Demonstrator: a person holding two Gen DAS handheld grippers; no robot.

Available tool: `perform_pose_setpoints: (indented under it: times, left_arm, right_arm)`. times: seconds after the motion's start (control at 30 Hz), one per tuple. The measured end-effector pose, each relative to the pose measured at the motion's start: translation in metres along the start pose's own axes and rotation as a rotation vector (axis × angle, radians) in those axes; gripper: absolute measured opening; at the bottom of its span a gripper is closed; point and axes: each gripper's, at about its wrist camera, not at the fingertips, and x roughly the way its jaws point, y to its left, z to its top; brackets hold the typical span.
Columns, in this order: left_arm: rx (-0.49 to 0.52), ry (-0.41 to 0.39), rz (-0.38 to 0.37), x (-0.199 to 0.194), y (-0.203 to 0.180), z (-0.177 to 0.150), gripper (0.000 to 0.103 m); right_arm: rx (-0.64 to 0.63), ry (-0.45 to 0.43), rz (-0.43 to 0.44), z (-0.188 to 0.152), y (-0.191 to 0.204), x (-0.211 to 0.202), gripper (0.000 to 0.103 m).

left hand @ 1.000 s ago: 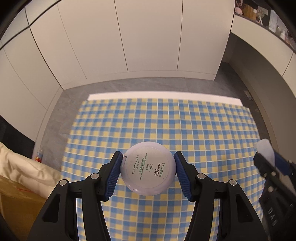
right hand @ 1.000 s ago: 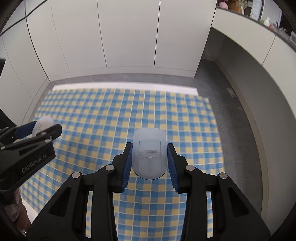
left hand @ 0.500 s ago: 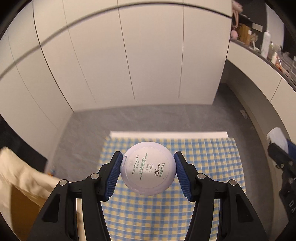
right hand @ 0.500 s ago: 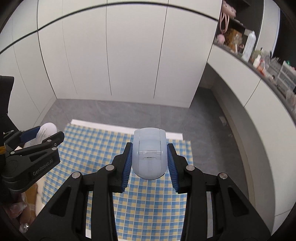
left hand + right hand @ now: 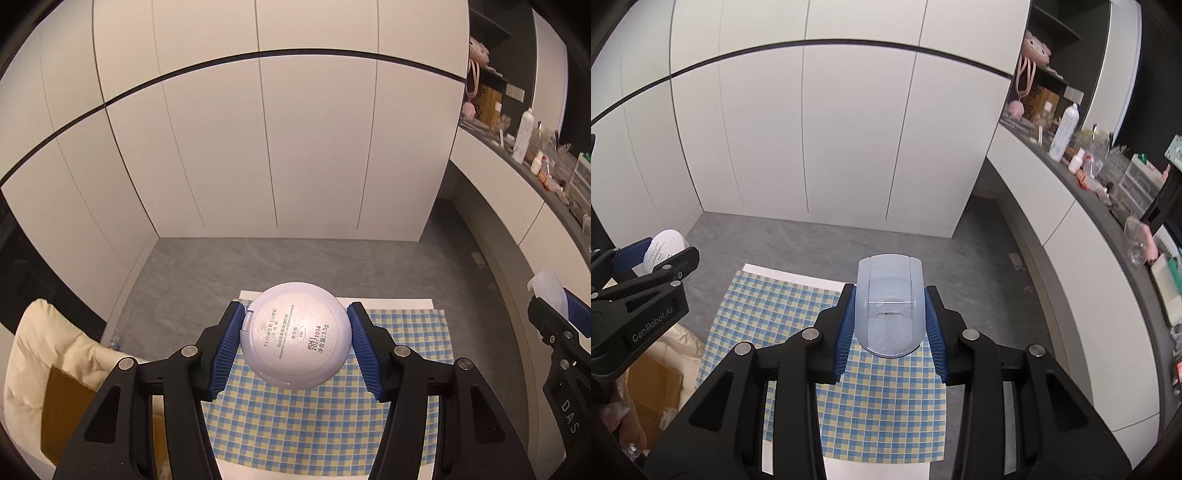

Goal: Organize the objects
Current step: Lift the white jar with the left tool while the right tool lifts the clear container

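High over the cloth: both loads are carried clear of the checked cloth [image 5: 325,424], which lies far below on a white table [image 5: 798,277].
Left gripper [image 5: 295,345]: jaws partly closed, blue pads pressed at 9 and 3 o'clock on the round compact [image 5: 295,339], label side up.
Right gripper [image 5: 888,319]: jaws narrowly set, clamped on both flanks of the pale blue case [image 5: 889,306].
Spacing: each gripper is seen at the other view's edge, well apart.
Clamping: pressure is best left unchanged; the compact's rim is curved and smooth, so a slip is likely if eased.
Carry: wrists are best kept steady, loads level.
Destination: cannot be told; the counter [image 5: 1108,206] at 2 o'clock is cluttered.
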Motion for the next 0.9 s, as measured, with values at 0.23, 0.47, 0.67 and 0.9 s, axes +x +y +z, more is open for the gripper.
perform_pose_setpoints:
  times: [0.23, 0.47, 0.67, 0.9]
  left_arm:
    - [-0.033, 0.03, -0.016, -0.006, 0.022, -0.009, 0.057]
    - [-0.044, 0.059, -0.009, -0.002, 0.031, -0.017, 0.057]
    - [-0.019, 0.039, 0.006, -0.016, 0.031, -0.021, 0.057]
    - [-0.007, 0.015, 0.019, -0.039, 0.033, -0.037, 0.057]
  right_arm:
    - [-0.013, -0.016, 0.005, 0.002, -0.005, -0.03, 0.037]
    - [-0.022, -0.008, 0.011, 0.008, -0.013, -0.029, 0.037]
    - [-0.016, -0.008, 0.019, 0.009, -0.019, -0.031, 0.037]
    - [-0.03, -0.019, 0.021, -0.006, -0.016, -0.048, 0.037]
